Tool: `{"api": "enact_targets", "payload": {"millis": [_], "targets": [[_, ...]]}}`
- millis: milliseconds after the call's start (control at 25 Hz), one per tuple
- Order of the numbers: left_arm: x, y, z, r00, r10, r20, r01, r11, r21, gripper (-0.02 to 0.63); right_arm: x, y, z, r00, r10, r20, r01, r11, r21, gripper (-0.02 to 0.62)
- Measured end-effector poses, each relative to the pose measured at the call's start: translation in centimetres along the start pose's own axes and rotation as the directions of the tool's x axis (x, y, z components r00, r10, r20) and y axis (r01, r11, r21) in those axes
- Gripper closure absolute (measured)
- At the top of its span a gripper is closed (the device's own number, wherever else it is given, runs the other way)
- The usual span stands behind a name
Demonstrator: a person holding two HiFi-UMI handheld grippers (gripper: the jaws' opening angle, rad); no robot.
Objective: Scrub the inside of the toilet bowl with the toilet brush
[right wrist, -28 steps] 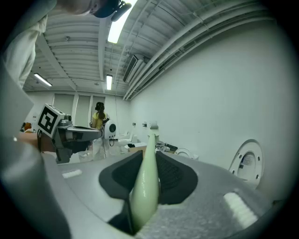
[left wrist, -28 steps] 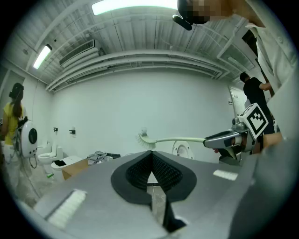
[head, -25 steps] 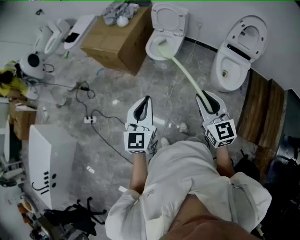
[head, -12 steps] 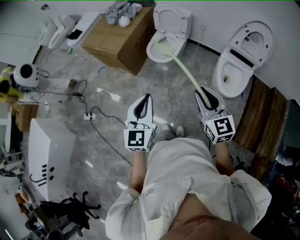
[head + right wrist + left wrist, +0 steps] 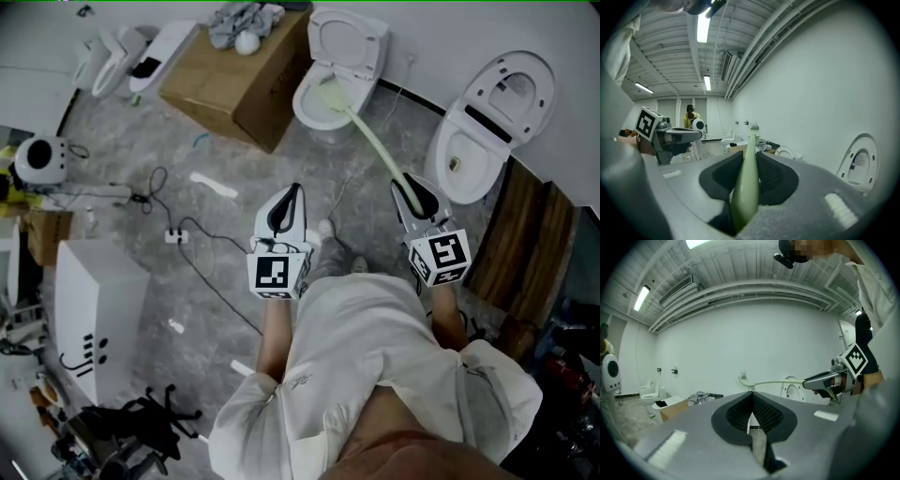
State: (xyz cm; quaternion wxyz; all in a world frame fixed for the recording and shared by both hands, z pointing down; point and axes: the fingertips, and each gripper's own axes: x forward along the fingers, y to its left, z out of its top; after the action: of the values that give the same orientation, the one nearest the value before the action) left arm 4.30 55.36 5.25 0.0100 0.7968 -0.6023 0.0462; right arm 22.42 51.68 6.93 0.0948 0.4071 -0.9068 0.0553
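Observation:
A white toilet (image 5: 330, 105) with its lid up stands at the top centre of the head view. My right gripper (image 5: 409, 194) is shut on the pale green handle of the toilet brush (image 5: 370, 141). In that view the brush head (image 5: 325, 95) lines up with the bowl. In the left gripper view the toilet brush (image 5: 778, 382) hangs about level in the air, and I cannot tell if it touches the bowl. In the right gripper view the handle (image 5: 746, 183) runs out between the jaws. My left gripper (image 5: 293, 193) is shut with nothing in it.
A second white toilet (image 5: 487, 127) stands to the right beside wooden boards (image 5: 520, 220). A cardboard box (image 5: 230, 80) with rags sits left of the first toilet. Cables (image 5: 202, 253) trail over the grey floor, and a white cabinet (image 5: 94, 319) stands at the left.
Both grippers and the brush keep nearly the same pose. The floor and the clutter at the left have slid in the view, and a foot now shows ahead of me.

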Motion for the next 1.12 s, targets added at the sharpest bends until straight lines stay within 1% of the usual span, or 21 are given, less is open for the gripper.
{"api": "enact_targets", "payload": {"millis": [400,760,920,1120], "targets": [[7.4,6.3,0.8,0.998,-0.06,0.009,0.06,0.998,0.0,0.588,8.4,-2.1,2.1,0.999,-0.05,-0.012,0.05,0.999,0.01,0.5],[12.6,12.0,1.1,0.99,-0.136,0.032,0.137,0.991,-0.012,0.588,15.7,-2.2,3.8,0.994,-0.112,-0.014,0.112,0.994,0.019,0.5],[14.5,13.7,0.9,0.986,-0.162,0.04,0.162,0.987,-0.017,0.588,17.8,-2.5,4.3,0.991,-0.135,-0.01,0.135,0.991,0.023,0.5],[16.8,14.5,0.4,0.983,-0.183,0.023,0.183,0.983,-0.024,0.588,19.7,-3.6,3.9,0.988,-0.155,-0.027,0.156,0.987,0.032,0.5]]}}
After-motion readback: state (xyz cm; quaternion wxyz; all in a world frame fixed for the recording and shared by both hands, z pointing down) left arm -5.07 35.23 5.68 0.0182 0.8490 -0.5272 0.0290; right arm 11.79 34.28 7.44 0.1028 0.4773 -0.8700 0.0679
